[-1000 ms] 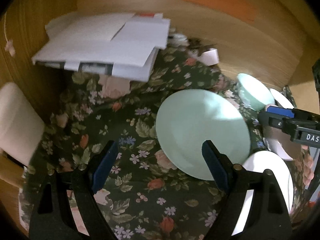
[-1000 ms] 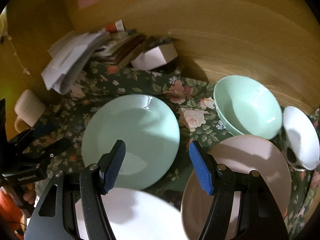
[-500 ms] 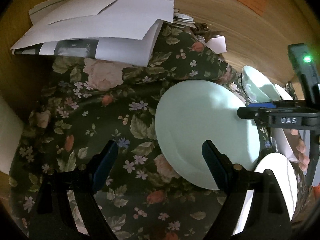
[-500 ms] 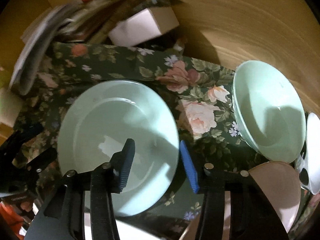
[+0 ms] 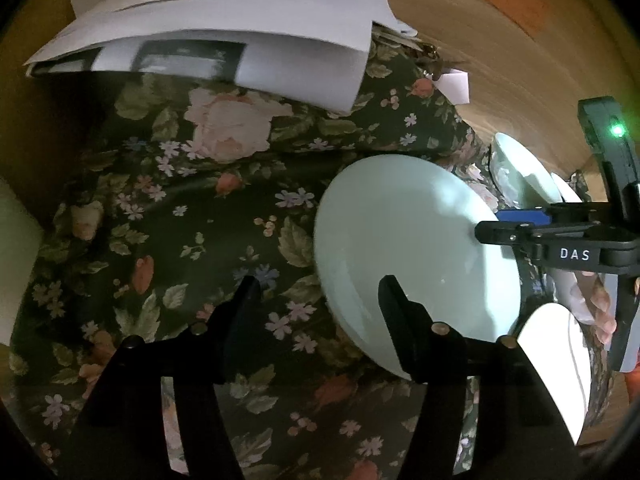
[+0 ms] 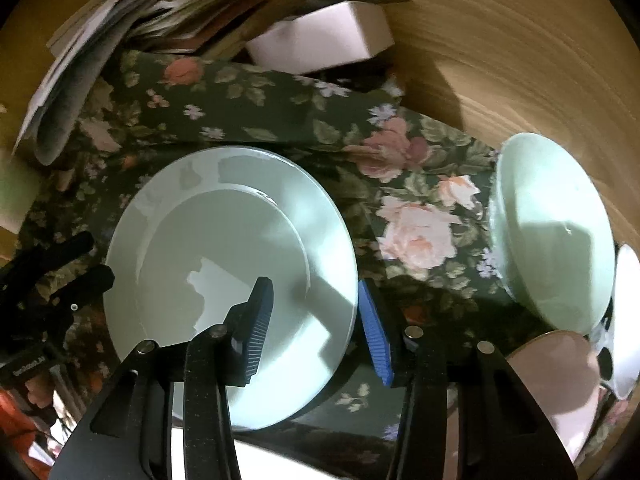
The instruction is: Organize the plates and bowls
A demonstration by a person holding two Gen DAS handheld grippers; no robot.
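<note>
My right gripper (image 6: 316, 312) has dropped over the mint plate (image 6: 224, 264), jaws narrowed but still agape, straddling its 3 o'clock rim. Plate flat on the floral cloth (image 6: 416, 216). Left gripper (image 5: 316, 300) also narrowed, empty. Pinch looks imminent.

The pink plate (image 6: 560, 384) is cut off at the lower right, partly behind a gripper finger. The white bowl (image 6: 628, 320) runs off the right edge. The stack of papers (image 5: 224, 40) far left is blurred, its print unreadable.
</note>
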